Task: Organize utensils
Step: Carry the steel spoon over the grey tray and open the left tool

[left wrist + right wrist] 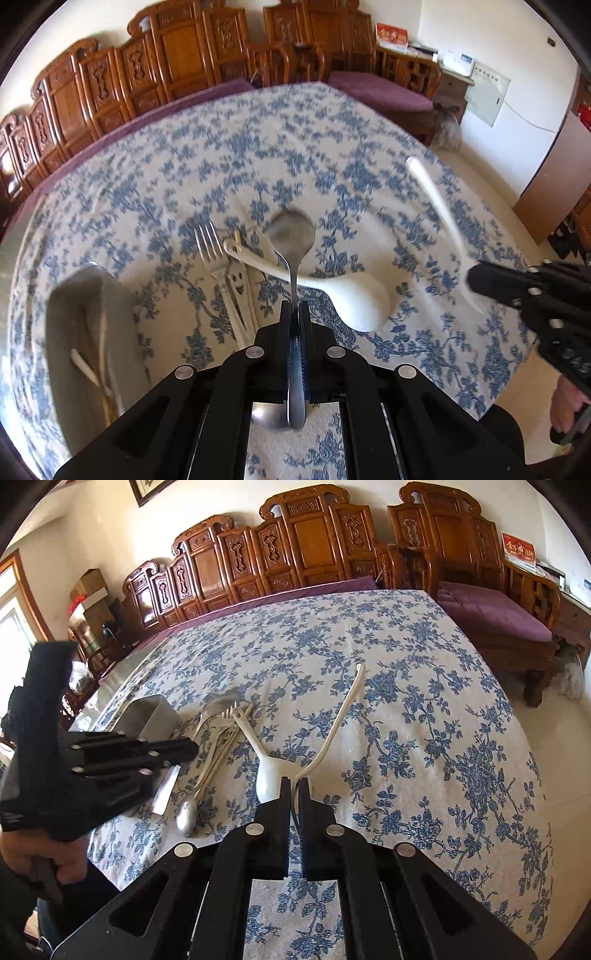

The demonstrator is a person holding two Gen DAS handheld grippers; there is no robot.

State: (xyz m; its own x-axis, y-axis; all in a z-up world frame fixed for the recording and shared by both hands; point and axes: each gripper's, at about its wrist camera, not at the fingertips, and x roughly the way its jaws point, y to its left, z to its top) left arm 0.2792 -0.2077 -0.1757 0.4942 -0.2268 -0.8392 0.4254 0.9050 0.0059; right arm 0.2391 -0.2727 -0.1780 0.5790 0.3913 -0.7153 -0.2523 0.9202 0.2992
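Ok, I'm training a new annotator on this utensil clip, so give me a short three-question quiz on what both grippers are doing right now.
1. True or false: the left gripper is shut on a metal spoon.
2. What does the right gripper hold? A) a fork B) a white plastic spoon C) chopsticks
3. Fill in: the metal holder to the left of the utensil pile already contains ____.

Key
1. True; the spoon's handle sits between the closed fingers, bowl pointing away.
2. B; its long thin handle points away over the floral tablecloth.
3. A few pale sticks, probably chopsticks; too blurred to be sure.
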